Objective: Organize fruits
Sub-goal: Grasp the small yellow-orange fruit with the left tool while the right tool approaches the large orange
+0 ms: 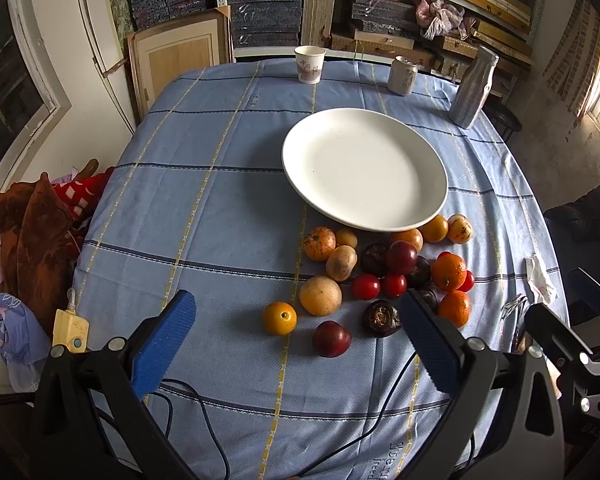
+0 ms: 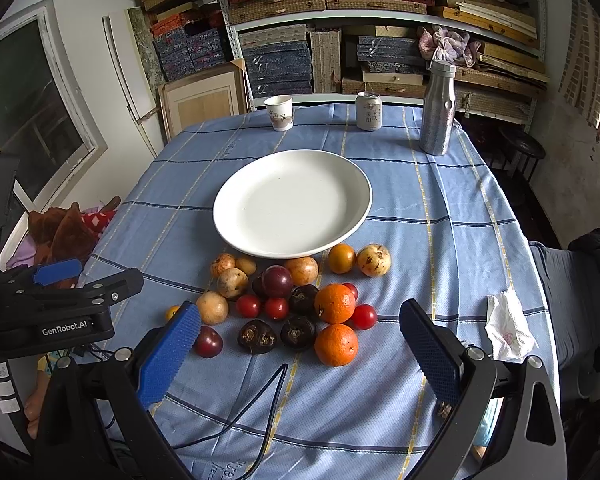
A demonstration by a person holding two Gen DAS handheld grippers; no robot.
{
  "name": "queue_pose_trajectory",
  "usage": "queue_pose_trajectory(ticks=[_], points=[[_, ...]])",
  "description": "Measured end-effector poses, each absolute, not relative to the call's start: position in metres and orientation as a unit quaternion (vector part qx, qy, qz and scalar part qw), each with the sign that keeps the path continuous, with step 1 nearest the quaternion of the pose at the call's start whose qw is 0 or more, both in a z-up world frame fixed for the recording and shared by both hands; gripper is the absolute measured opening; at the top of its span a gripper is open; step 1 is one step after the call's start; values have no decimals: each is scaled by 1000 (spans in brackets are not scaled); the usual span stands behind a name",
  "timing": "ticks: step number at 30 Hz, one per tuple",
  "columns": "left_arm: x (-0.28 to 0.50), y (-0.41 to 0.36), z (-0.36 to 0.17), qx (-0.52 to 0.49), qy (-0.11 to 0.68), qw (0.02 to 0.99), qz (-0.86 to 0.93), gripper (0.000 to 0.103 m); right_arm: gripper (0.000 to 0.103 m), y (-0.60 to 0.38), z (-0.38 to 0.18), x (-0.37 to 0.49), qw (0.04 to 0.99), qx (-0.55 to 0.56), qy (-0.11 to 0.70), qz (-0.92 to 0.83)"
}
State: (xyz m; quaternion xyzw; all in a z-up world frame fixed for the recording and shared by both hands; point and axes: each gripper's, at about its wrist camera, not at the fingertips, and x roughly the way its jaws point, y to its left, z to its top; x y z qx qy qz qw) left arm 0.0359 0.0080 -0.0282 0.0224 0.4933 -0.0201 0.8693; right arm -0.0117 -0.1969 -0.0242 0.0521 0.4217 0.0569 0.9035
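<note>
Desk point(image 2: 440, 240) under a blue checked cloth, both grippers poised at its near edge. A white plate point(image 2: 292, 204) sits empty at the centre, presumably the destination; the fruits point(image 2: 296, 296) lie loose in a cluster on the cloth at the plate's 6 o'clock, the farthest ones touching or tucked under its rim. None is on the plate, so sorting appears not yet begun. Cup point(image 2: 280, 112), can point(image 2: 368, 111) and bottle point(image 2: 437, 108) stand in a row along the far edge, at the plate's 12 to 2 o'clock, well clear of the work area. A crumpled tissue point(image 2: 508, 328) lies at 3 o'clock of the cluster. Left gripper point(image 1: 296, 312): fingers spread wide, holding nothing; a yellow fruit point(image 1: 279, 318) and a dark plum point(image 1: 331, 338) lie between them, just ahead. Right gripper point(image 2: 300, 326): fingers likewise wide apart and empty, with two oranges point(image 2: 335, 344) and dark fruits framed between them. Either hand seems placed to take the nearest fruit first.
</note>
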Motion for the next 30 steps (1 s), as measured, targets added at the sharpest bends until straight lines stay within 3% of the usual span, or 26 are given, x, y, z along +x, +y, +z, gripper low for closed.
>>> queue_pose_trajectory(ticks=[10, 14, 17, 21, 26, 30], points=[[48, 24, -53, 16, 502, 864, -29, 99, 100, -200, -33, -6, 895, 66, 428, 106], [56, 47, -90, -6, 530, 846, -59, 99, 100, -212, -42, -15, 930, -22, 353, 103], [57, 58, -118, -22, 551, 830, -82, 99, 100, -216, -71, -15, 914, -48, 392, 93], [50, 47, -135, 39, 535, 838, -104, 99, 100, -217, -107, -26, 891, -48, 443, 89], [52, 37, -154, 86, 542, 829, -110, 99, 100, -210, -122, -32, 881, -78, 461, 77], [63, 46, -158, 68, 533, 837, -99, 99, 99, -216, -126, -31, 876, -54, 471, 91]])
